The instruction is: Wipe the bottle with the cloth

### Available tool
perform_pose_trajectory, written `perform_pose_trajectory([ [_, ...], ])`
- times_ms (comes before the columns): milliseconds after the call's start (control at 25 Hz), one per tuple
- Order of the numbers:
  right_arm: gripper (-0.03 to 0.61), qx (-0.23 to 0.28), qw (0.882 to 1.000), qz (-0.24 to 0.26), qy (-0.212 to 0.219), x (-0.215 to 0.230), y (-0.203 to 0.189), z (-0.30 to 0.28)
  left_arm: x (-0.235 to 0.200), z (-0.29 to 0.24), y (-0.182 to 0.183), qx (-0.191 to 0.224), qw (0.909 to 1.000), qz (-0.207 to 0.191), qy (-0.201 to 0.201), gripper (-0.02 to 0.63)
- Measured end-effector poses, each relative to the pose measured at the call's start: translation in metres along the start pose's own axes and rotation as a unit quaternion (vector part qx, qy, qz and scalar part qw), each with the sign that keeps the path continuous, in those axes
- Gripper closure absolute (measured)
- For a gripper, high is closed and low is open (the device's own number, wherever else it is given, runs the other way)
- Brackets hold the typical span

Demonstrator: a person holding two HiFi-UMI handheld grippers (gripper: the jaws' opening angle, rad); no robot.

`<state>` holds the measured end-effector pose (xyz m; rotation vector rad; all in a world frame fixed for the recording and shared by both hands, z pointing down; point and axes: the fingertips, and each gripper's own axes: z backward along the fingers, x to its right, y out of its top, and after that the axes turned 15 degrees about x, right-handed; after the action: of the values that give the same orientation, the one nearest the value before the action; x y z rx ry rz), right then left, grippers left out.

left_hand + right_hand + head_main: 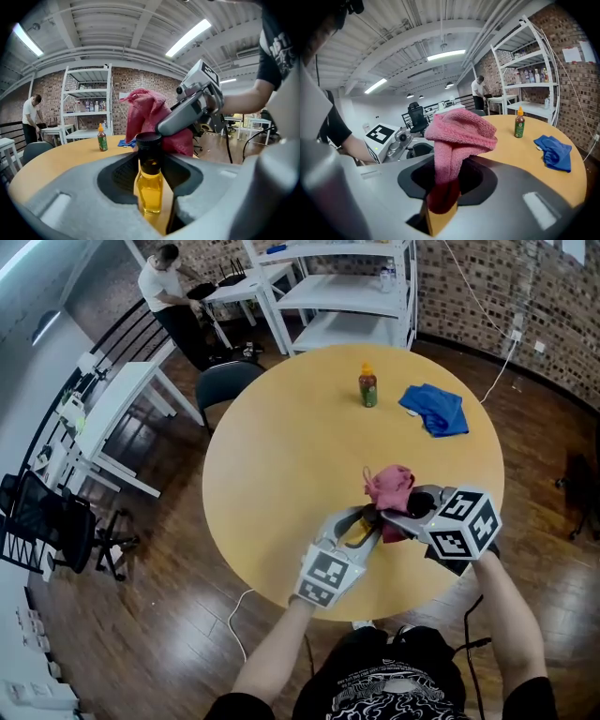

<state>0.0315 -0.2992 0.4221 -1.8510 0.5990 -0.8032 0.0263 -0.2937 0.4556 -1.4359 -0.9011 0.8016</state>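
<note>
A small bottle of yellow liquid with a black cap stands upright between the jaws of my left gripper, which is shut on it. In the head view the bottle and left gripper are near the round table's front edge. My right gripper is shut on a pink cloth, bunched above its jaws. In the left gripper view the cloth hangs right behind the bottle's cap. I cannot tell whether they touch.
On the round wooden table, a small sauce bottle with an orange cap stands at the far side, with a blue cloth to its right. A dark chair, white shelves and a person are beyond.
</note>
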Motion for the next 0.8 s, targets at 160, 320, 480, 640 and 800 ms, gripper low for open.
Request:
perform_pose_trajectory([
  [160, 0.476, 0.001, 1.0, -0.006, 0.027, 0.004, -0.002, 0.001, 0.001, -0.004, -0.002, 0.002, 0.9999, -0.008, -0.006, 0.462],
  [320, 0.476, 0.003, 0.998, -0.017, 0.054, 0.011, -0.008, 0.013, 0.012, -0.013, -0.005, -0.002, 0.9999, -0.014, 0.001, 0.463],
  [480, 0.476, 0.008, 0.997, -0.027, 0.067, 0.024, -0.011, 0.02, 0.014, -0.019, -0.004, -0.004, 0.9998, -0.01, 0.019, 0.463],
  [640, 0.476, -0.008, 0.996, -0.033, 0.088, 0.023, -0.029, 0.015, 0.017, -0.016, -0.001, -0.01, 0.9995, -0.008, 0.029, 0.465],
  [800, 0.476, -0.019, 0.994, -0.053, 0.094, 0.032, -0.057, 0.012, 0.015, -0.017, -0.005, -0.012, 0.9991, 0.006, 0.041, 0.477],
])
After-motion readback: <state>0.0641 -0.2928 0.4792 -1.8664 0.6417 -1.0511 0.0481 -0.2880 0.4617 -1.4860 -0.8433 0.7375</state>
